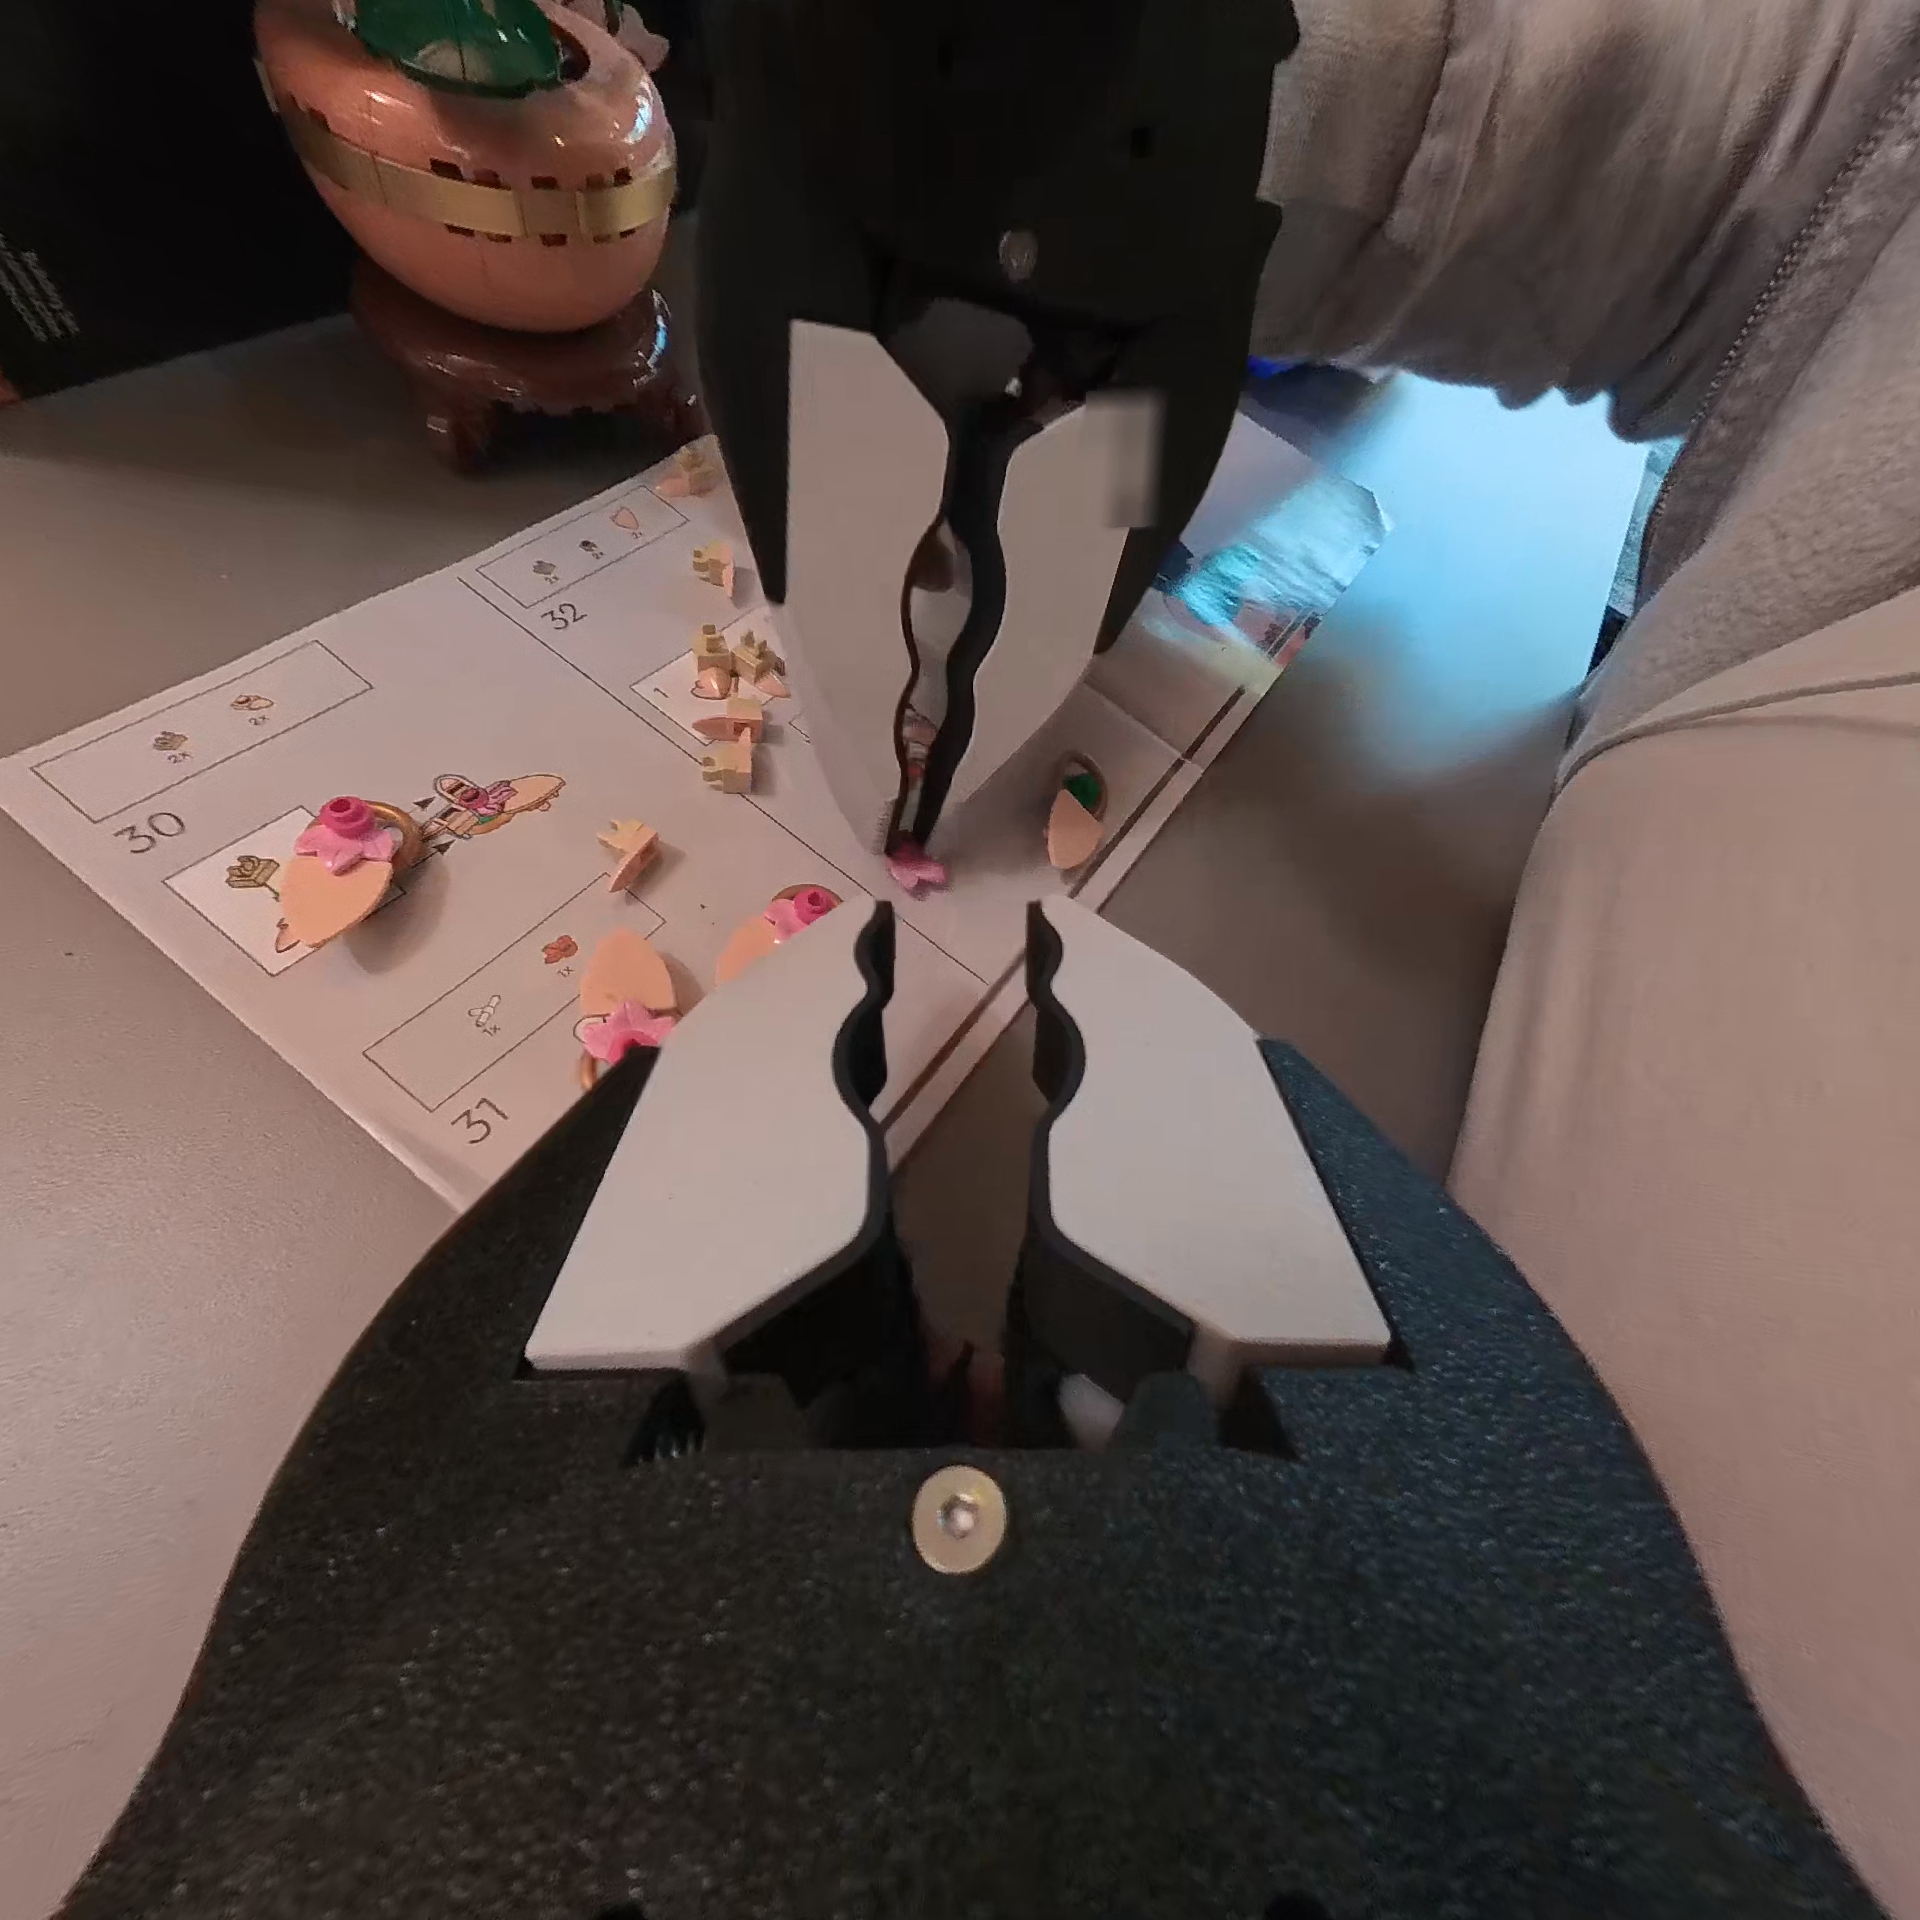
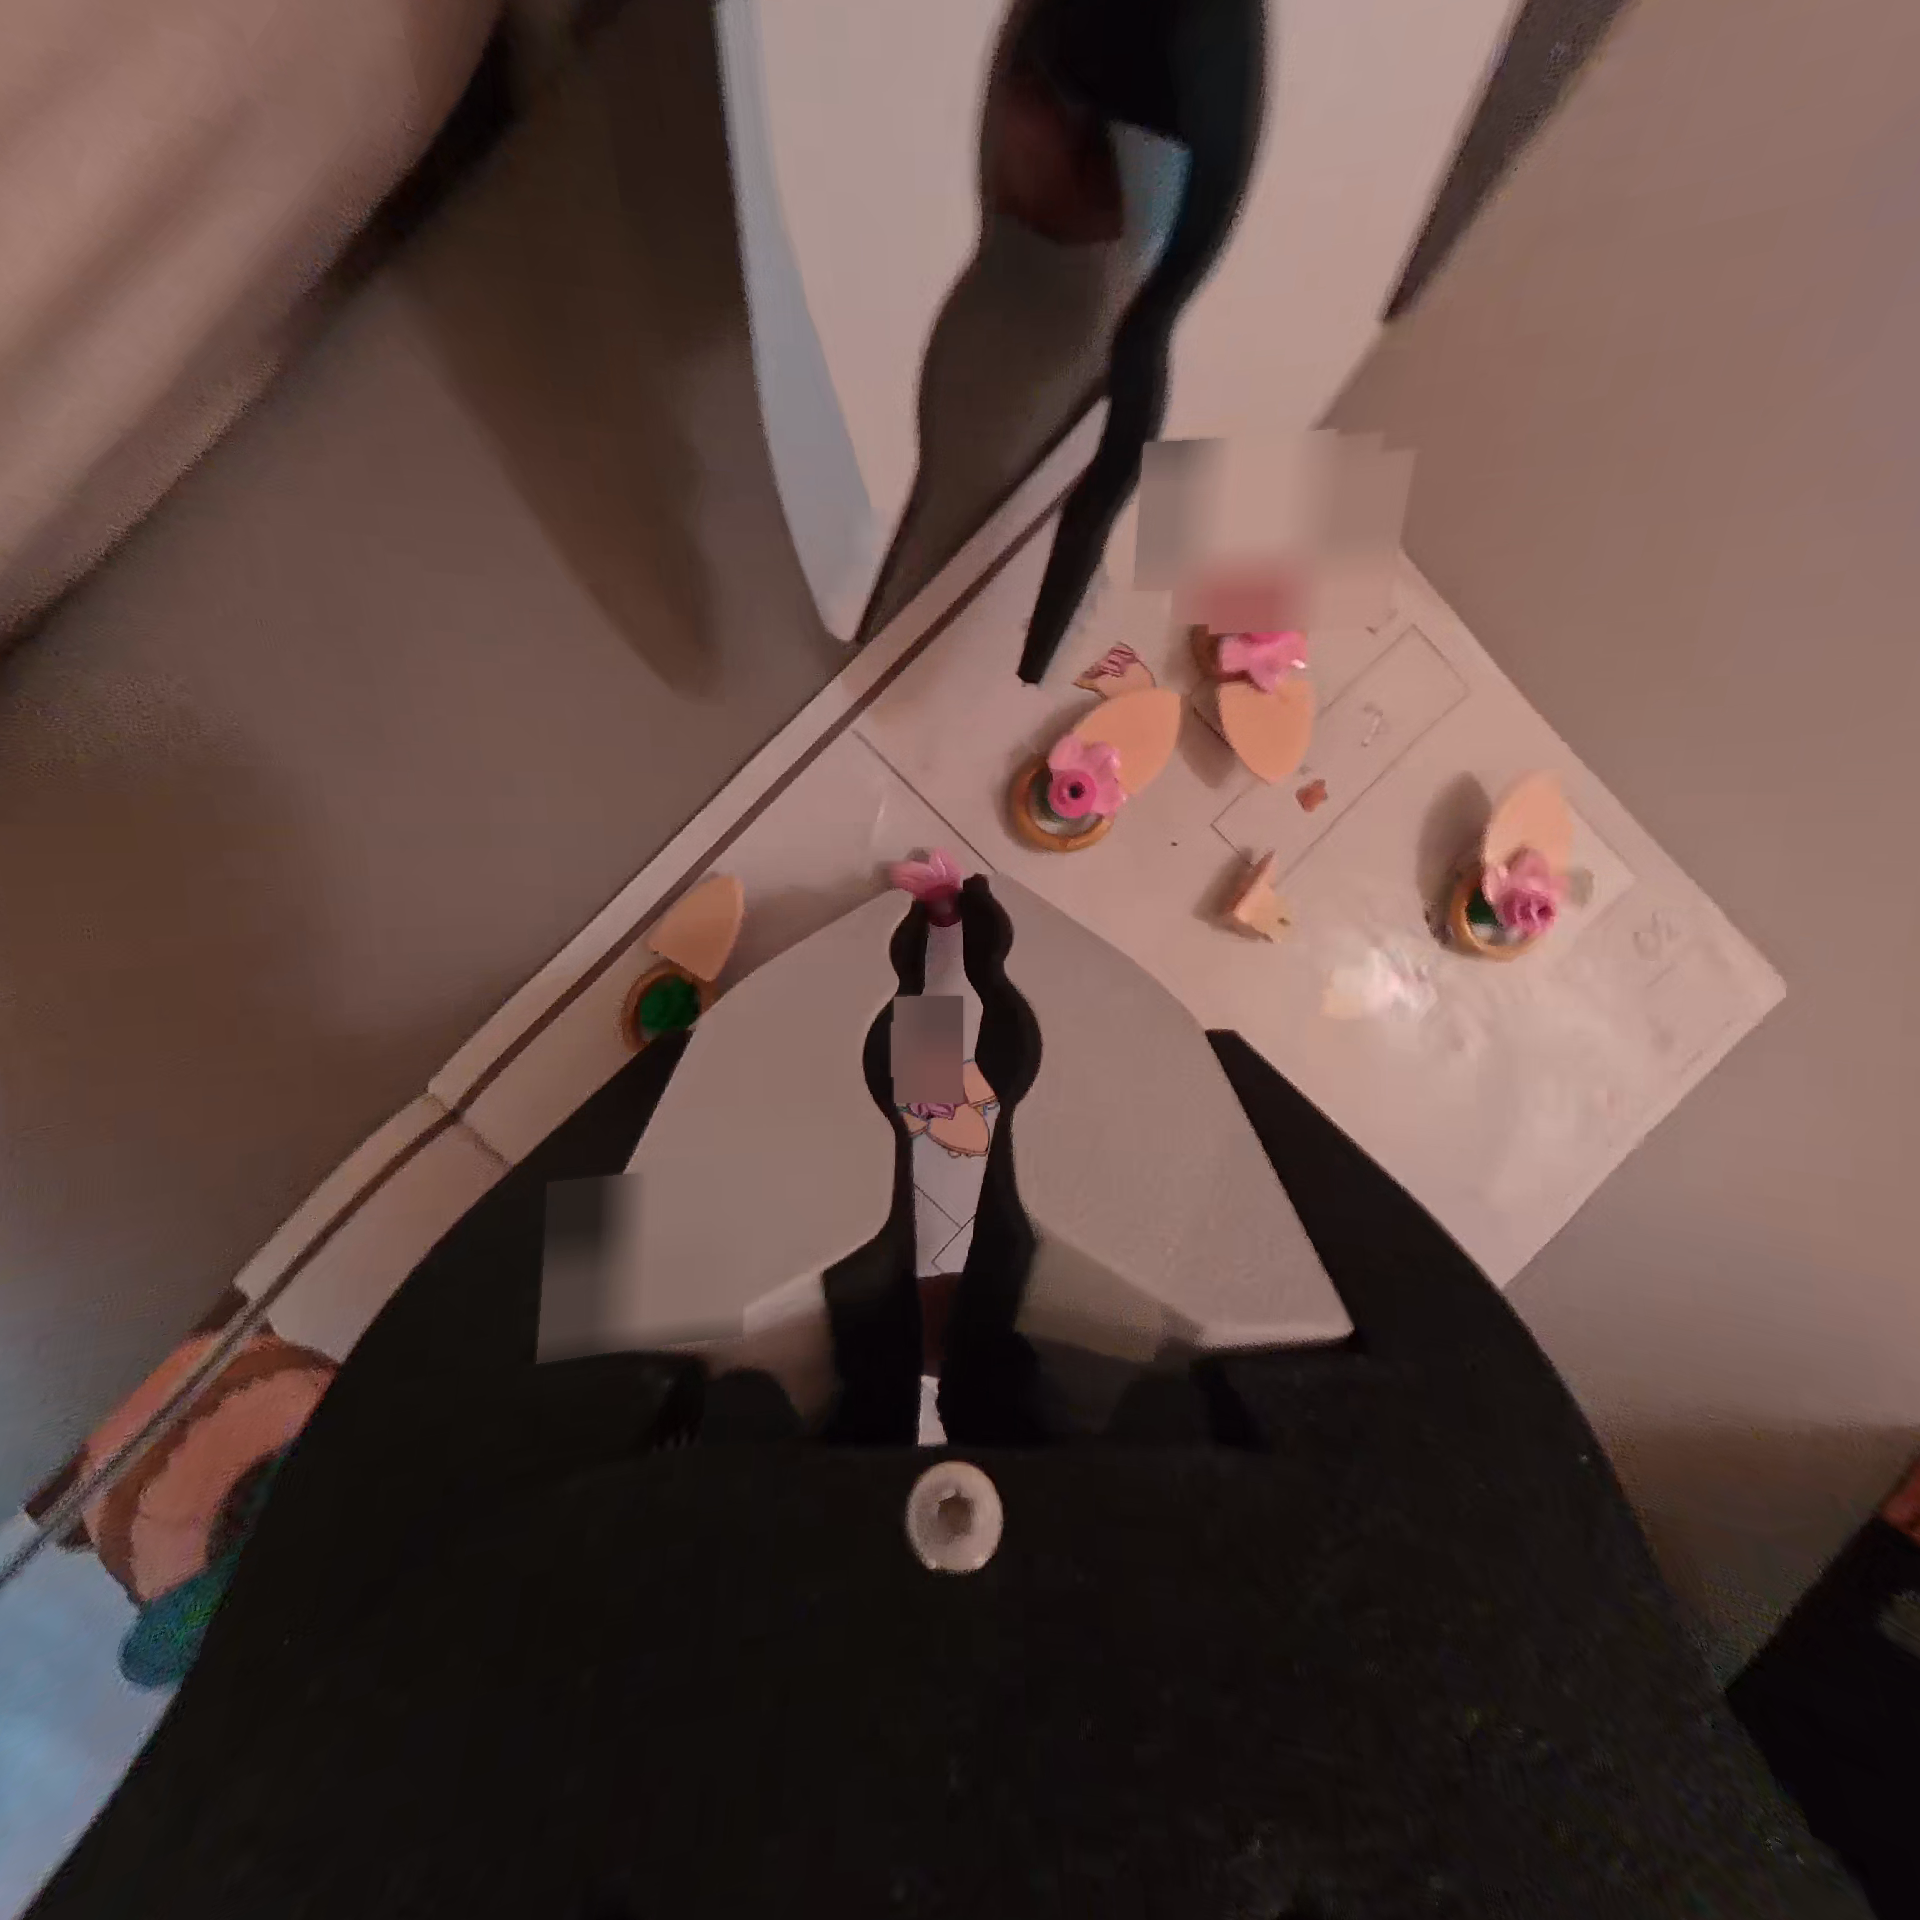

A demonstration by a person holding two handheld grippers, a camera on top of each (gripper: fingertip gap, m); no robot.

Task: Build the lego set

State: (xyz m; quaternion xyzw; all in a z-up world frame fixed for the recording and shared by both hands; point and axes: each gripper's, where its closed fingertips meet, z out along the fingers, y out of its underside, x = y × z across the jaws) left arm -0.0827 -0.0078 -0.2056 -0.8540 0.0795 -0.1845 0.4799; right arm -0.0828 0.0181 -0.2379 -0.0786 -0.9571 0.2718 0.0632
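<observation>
My right gripper (image 1: pixel 912 831) comes down from the top of the left wrist view. It is shut on a small pink flower piece (image 1: pixel 916 868) at the open instruction booklet (image 1: pixel 727 852). In the right wrist view the same gripper (image 2: pixel 945 899) pinches the flower piece (image 2: pixel 925 875) at its tips. My left gripper (image 1: pixel 961 914) is open and empty, its tips just short of the flower. A peach petal with a green piece in a gold ring (image 1: pixel 1075 821) lies right of the flower, and shows in the right wrist view (image 2: pixel 681 956).
Three peach petals with pink flowers (image 1: pixel 343 862) (image 1: pixel 623 997) (image 1: pixel 769 925) and several small tan pieces (image 1: pixel 732 686) lie on the booklet. A pink egg-shaped vase on a brown stand (image 1: pixel 468 187) stands at the back left. A person's grey sleeve (image 1: pixel 1558 187) is at the right. My hands' fingertips stand some 4 cm from each other.
</observation>
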